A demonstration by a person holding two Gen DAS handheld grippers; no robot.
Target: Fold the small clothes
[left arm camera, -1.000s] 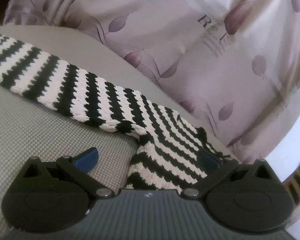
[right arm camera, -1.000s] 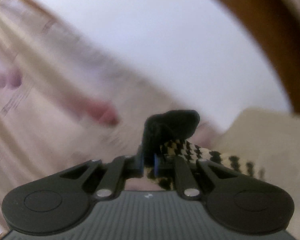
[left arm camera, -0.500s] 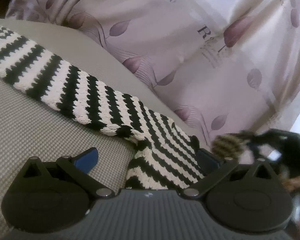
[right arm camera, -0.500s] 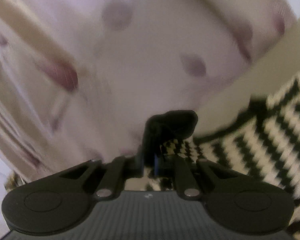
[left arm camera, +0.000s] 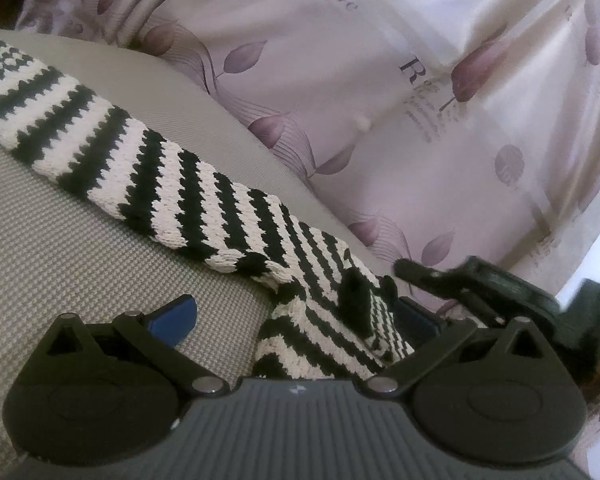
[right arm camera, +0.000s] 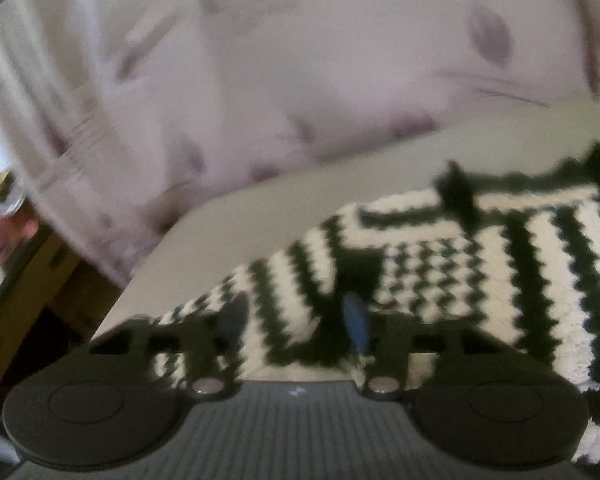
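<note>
A pale lilac curtain printed with purple leaves hangs behind a grey woven cushion surface; wooden furniture stands beside it.

A grey woven surface carries a black-and-white striped knit.

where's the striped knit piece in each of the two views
Left wrist: the striped knit piece runs from the upper left down to the lower middle, ending between the open fingers of the left gripper.
Right wrist: it fills the lower right, spread under the right gripper.
Shared landmark: the leaf-print curtain hangs behind the grey surface in both.
</note>
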